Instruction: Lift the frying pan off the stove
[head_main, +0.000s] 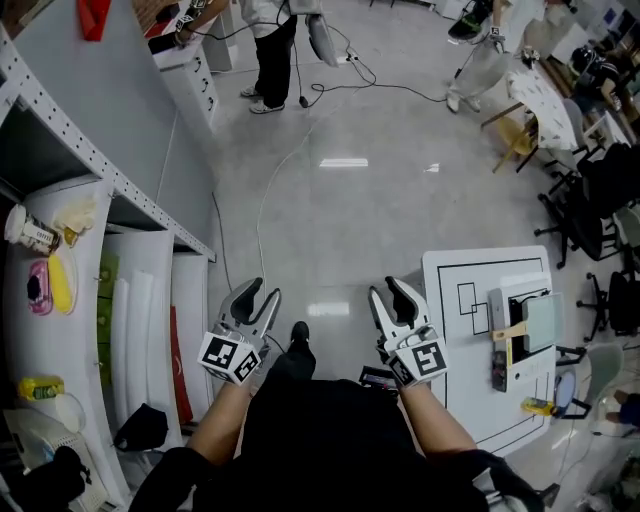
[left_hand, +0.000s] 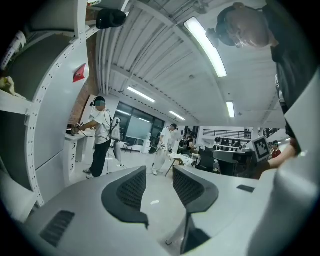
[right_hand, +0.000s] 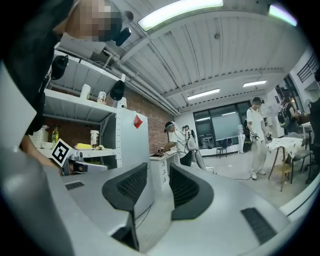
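Observation:
No frying pan or stove shows in any view. In the head view both grippers are held out in front of the person's body, over bare grey floor. My left gripper (head_main: 259, 296) points forward, its jaws apart with nothing between them. My right gripper (head_main: 389, 292) is level with it, about a hand's width to the right, jaws also apart and empty. The left gripper view shows the dark ribbed pads (left_hand: 134, 187) with floor and distant people in the gap. In the right gripper view the pads (right_hand: 131, 184) frame a white cabinet and a person at a counter.
A white shelf unit (head_main: 110, 180) runs along the left with bottles and a yellow item (head_main: 60, 283). A white table (head_main: 470, 340) with black line markings and a small device stands at the right. Cables (head_main: 300, 130) lie on the floor ahead; people and chairs stand farther off.

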